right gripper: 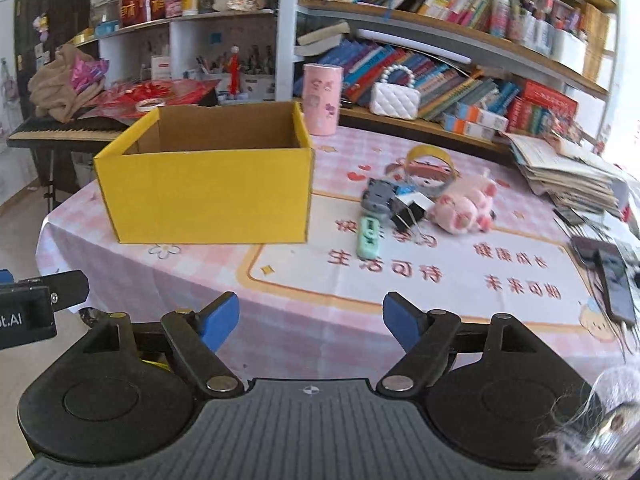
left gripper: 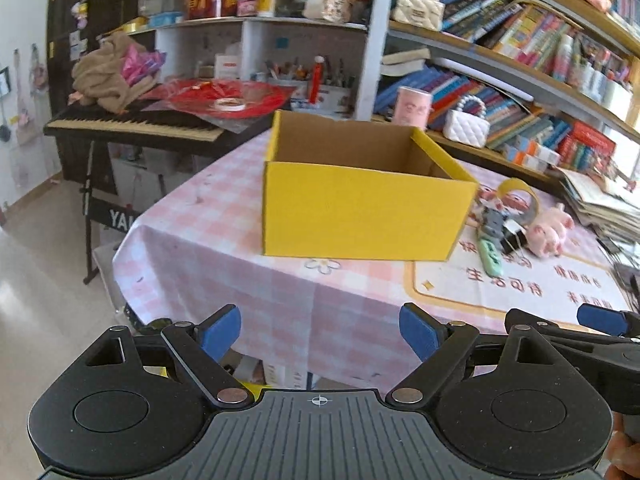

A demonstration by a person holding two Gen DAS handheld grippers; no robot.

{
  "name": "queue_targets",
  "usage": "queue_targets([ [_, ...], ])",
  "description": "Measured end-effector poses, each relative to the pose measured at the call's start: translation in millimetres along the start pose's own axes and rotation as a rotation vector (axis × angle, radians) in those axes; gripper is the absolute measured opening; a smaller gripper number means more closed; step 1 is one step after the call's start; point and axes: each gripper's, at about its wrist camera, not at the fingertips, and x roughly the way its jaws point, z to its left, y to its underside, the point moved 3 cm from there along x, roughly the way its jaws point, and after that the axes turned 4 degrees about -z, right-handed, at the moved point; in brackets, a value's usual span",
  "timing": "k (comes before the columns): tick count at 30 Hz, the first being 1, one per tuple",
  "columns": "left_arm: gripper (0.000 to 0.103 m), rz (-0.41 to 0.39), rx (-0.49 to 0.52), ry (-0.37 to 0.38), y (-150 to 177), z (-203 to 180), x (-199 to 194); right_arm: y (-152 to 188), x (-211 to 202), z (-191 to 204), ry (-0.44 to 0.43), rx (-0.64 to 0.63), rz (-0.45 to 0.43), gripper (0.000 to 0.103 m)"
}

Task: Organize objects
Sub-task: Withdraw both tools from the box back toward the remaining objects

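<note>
The left gripper (left gripper: 320, 334) has its fingers (left gripper: 222, 330) spread wide, nothing between them and nothing touched; they hang in the air just short of the desk's near edge. The right gripper (right gripper: 310, 322) is likewise wide apart and empty, its fingers (right gripper: 220, 320) over the near edge of the desk (right gripper: 320, 308). In the left view the right gripper shows at the far right, level with the left fingers and close beside them.

Ahead of both pairs of fingers the checked cloth lies bare up to the box (left gripper: 360, 216), so there is open room between the fingers and the box's front wall. To the left of the left fingers the desk ends at a rounded corner, with floor (left gripper: 40, 300) beyond and a keyboard (left gripper: 132, 124) on a stand further back.

The yellow box is open at the top; what shows of its brown inside is bare, though the floor of it is hidden behind the front wall.

Ahead and to the right of the right fingers, just beside the box, lies a small cluster: a mint green piece (right gripper: 368, 238), a grey toy (right gripper: 378, 196), a black clip (right gripper: 408, 210), a pink plush pig (right gripper: 464, 208) and a tape roll (right gripper: 430, 162) behind them. A pink canister (right gripper: 322, 98) stands past the box's far right corner. A phone (right gripper: 616, 284) lies far right, near the desk edge.
</note>
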Motion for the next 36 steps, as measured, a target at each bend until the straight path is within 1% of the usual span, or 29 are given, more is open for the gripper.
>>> queue_targets([
  [12,0.089,0.017,0.069,0.105,8,-37,-1,16,-20,-34,0.1,0.049,0.013,0.081],
  [25,0.089,0.048,0.144,0.205,12,-87,11,31,-29,-84,0.21,0.133,0.037,0.083],
  [33,0.089,0.069,0.166,0.229,11,-112,23,31,-19,-108,0.229,0.15,0.057,0.085],
  [36,0.089,0.068,0.171,0.221,8,-121,30,27,-11,-117,0.228,0.154,0.063,0.086],
])
